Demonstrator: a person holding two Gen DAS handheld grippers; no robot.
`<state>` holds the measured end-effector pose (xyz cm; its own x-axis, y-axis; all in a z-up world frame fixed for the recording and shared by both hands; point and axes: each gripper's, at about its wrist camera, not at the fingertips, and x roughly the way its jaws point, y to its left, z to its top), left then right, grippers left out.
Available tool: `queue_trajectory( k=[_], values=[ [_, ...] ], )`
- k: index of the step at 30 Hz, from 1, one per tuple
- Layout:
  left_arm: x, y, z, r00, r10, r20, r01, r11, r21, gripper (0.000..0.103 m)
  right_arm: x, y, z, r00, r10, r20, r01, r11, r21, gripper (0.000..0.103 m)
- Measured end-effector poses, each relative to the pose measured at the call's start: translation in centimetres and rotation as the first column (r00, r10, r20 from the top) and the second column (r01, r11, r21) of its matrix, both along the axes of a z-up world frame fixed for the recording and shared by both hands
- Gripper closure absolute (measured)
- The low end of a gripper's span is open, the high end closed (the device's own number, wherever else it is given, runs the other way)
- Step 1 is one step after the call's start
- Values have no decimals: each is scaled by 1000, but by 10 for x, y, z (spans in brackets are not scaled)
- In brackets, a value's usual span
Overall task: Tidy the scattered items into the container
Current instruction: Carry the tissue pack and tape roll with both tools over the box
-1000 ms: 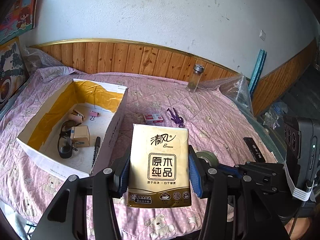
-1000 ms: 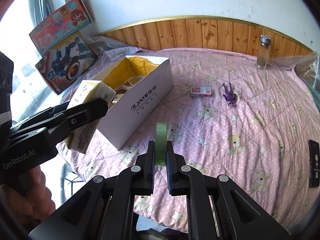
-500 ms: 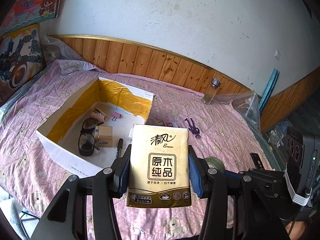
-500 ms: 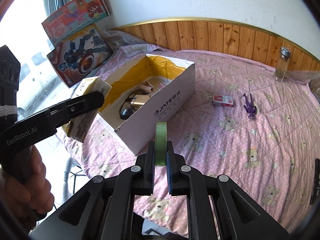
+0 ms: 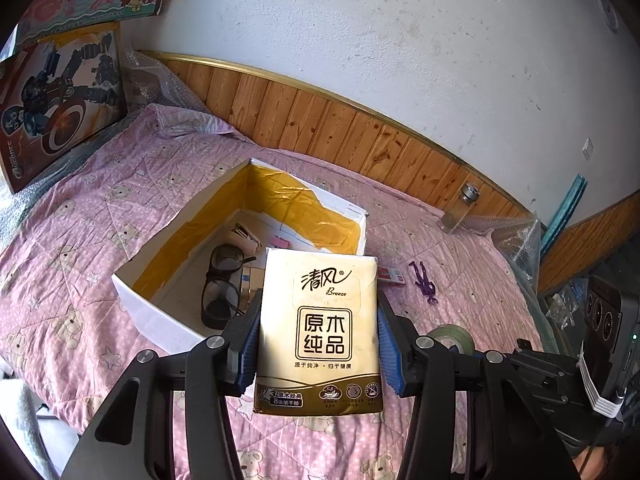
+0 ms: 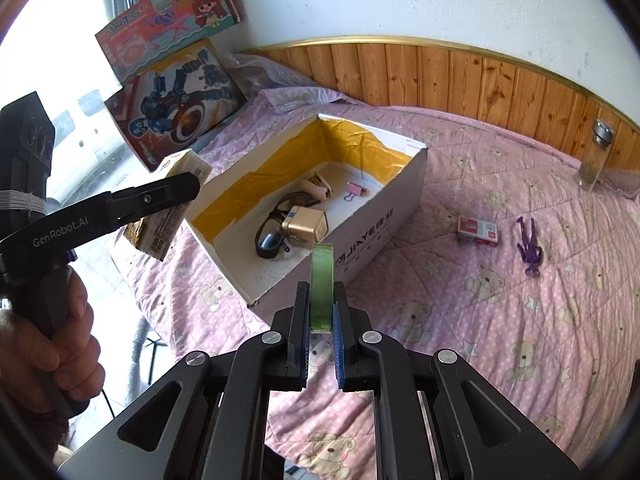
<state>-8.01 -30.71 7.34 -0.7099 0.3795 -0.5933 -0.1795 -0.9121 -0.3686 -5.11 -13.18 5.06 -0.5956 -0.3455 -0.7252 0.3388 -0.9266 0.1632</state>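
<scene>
The left gripper is clamped on a tissue pack, its blue pads pressed to the pack's two sides, the printed face upright toward the camera; from the right wrist view the same pack hangs in the air just off the box's near-left corner, at about nine o'clock from it, with a hand wrapped round the handle. The right gripper is pinched narrow on a roll of green tape, held on edge between its pads, above the bedspread just short of the box's near wall. The open white box with yellow lining sits on the pink bear-print bedspread; inside lie dark glasses, a small tan carton touching them, and a pink binder clip toward the far end. At three o'clock from the box, apart on the bedspread, lie a small red-and-white box and beside it a purple figure. A glass jar stands upright at the wooden panelling.
</scene>
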Motion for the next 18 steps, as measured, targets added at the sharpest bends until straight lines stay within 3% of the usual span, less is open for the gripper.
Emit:
queue_trajectory(
  k=[18],
  values=[
    [-81,9,-7,997,-47,62,45,999,21,52,-87,-14,19,1000,26,-5,-26,999,21,92]
  ],
)
